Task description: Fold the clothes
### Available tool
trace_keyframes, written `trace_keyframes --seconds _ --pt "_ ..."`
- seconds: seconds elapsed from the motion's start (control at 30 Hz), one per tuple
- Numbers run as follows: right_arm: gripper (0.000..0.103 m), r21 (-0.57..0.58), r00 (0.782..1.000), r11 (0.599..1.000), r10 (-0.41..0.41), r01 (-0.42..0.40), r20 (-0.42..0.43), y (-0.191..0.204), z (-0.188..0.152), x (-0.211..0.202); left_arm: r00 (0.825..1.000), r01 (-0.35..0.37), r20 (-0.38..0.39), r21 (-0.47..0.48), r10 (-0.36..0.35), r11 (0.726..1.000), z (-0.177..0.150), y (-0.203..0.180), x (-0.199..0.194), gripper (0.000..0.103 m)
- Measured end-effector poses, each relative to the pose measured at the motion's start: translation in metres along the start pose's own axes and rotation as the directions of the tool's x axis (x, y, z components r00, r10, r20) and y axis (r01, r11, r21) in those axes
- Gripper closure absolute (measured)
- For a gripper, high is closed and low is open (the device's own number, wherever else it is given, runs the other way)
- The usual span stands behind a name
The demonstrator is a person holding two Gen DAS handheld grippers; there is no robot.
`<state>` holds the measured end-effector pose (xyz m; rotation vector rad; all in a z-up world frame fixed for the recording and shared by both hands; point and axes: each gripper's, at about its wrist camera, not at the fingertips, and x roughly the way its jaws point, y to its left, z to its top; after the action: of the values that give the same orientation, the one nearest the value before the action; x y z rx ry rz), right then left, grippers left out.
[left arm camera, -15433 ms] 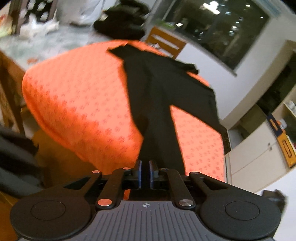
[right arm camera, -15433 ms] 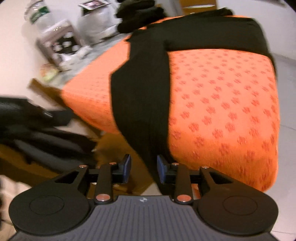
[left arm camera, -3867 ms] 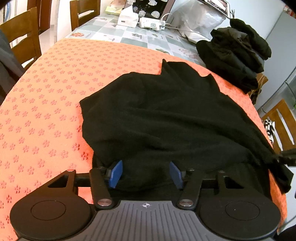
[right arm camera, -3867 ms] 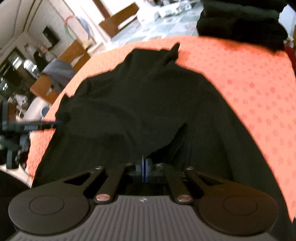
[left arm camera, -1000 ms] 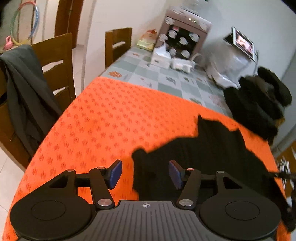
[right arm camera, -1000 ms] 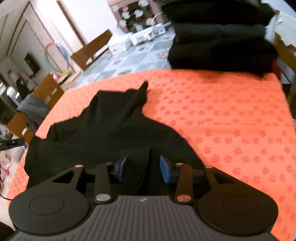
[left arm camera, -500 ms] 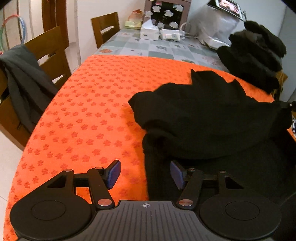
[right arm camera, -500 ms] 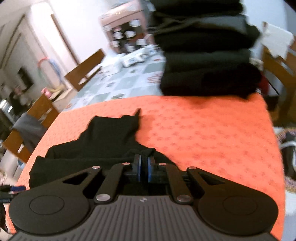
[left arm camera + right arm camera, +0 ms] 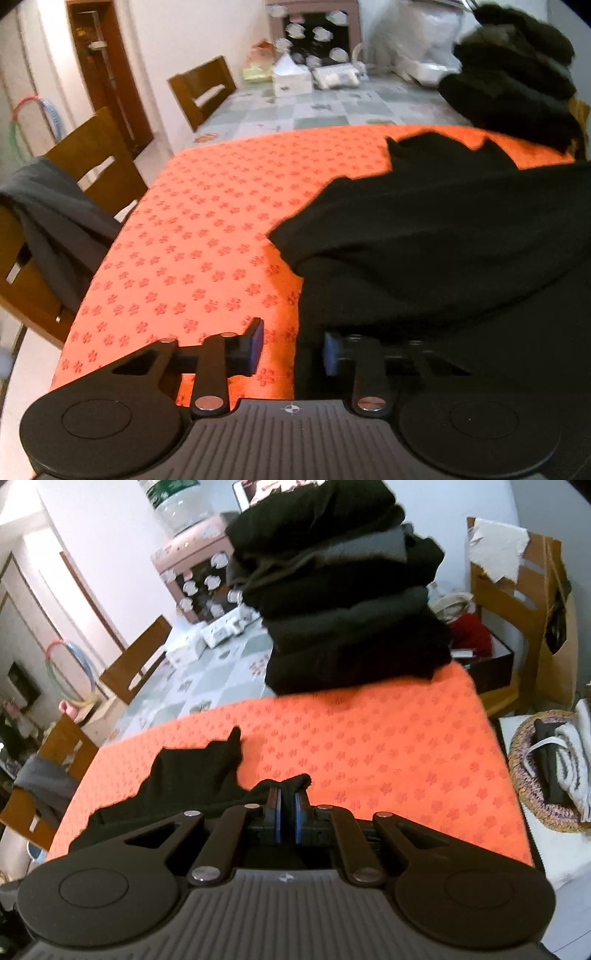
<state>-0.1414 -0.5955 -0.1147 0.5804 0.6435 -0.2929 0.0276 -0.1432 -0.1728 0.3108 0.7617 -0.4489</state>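
A black garment (image 9: 443,236) lies folded over on the orange flower-patterned cloth (image 9: 207,236) on the table. My left gripper (image 9: 291,345) is open at the garment's near left edge; one finger is over the orange cloth, the other over black fabric. In the right wrist view the same garment (image 9: 192,779) spreads to the left. My right gripper (image 9: 286,812) is shut on a bunched edge of the garment (image 9: 291,781), held low over the cloth.
A tall stack of folded dark clothes (image 9: 351,602) stands at the far end of the table. Wooden chairs (image 9: 96,158) line the left side, one draped with a grey garment (image 9: 51,225). A woven basket (image 9: 550,768) sits at the right. Boxes and a tissue pack (image 9: 291,75) lie on the tiled tabletop.
My right gripper stays shut on the garment's edge and has moved nearer the folded stack. My left gripper stays open and has shifted left to the garment's near left edge.
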Motion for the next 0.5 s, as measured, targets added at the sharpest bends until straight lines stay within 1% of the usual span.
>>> trace_keyframes --seconds 0.03,0.07,0.13,0.17,0.23,0.27,0.3,0.33,0.37,0.43,0.47,0.5 --pt "0.095 0.003 1.0 1.0 -0.006 0.006 -0.003 0.0 0.001 -0.001 1.0 -0.001 0.003 -0.024 0.001 1.0 -0.001 0.002 -0.002 0.076" --pt "0.095 0.002 1.0 1.0 -0.022 0.022 -0.01 -0.001 0.0 -0.001 1.0 0.007 -0.004 -0.071 -0.007 0.997 -0.003 0.008 -0.003 0.076" --pt "0.095 -0.015 0.998 0.999 -0.042 0.041 -0.056 -0.003 -0.006 0.004 0.999 0.025 -0.019 -0.169 -0.028 0.985 -0.006 0.019 -0.003 0.075" --pt "0.094 -0.024 0.995 0.998 -0.052 0.05 -0.085 -0.004 -0.009 0.008 0.999 0.042 -0.023 -0.224 -0.049 0.974 -0.008 0.025 -0.002 0.074" --pt "0.094 -0.043 0.986 0.997 -0.067 0.061 -0.15 -0.006 -0.017 0.017 0.995 0.08 -0.024 -0.332 -0.093 0.94 -0.011 0.038 0.0 0.07" --pt "0.093 -0.064 0.981 0.995 -0.087 0.077 -0.173 -0.005 -0.019 0.02 0.994 0.09 -0.025 -0.356 -0.106 0.93 -0.012 0.042 0.001 0.065" --pt "0.09 -0.087 0.977 0.991 -0.115 0.101 -0.178 -0.003 -0.02 0.022 0.993 0.099 -0.026 -0.377 -0.118 0.921 -0.014 0.045 0.001 0.063" --pt "0.084 -0.113 0.975 0.986 -0.144 0.126 -0.171 0.0 -0.02 0.021 0.99 0.119 -0.022 -0.387 -0.138 0.915 -0.015 0.047 -0.001 0.064" --pt "0.083 -0.141 0.975 0.98 -0.159 0.137 -0.157 0.005 -0.018 0.019 0.987 0.14 -0.017 -0.395 -0.16 0.908 -0.017 0.049 -0.003 0.064" --pt "0.075 -0.211 0.975 0.966 -0.181 0.151 -0.13 0.018 -0.015 0.015 0.979 0.183 -0.011 -0.413 -0.205 0.892 -0.02 0.054 -0.008 0.062" --pt "0.073 -0.252 0.975 0.955 -0.189 0.155 -0.117 0.025 -0.013 0.013 0.973 0.204 -0.01 -0.424 -0.23 0.883 -0.022 0.057 -0.012 0.058" --pt "0.07 -0.289 0.975 0.945 -0.194 0.156 -0.106 0.033 -0.011 0.012 0.965 0.23 -0.012 -0.445 -0.262 0.866 -0.024 0.061 -0.014 0.055"
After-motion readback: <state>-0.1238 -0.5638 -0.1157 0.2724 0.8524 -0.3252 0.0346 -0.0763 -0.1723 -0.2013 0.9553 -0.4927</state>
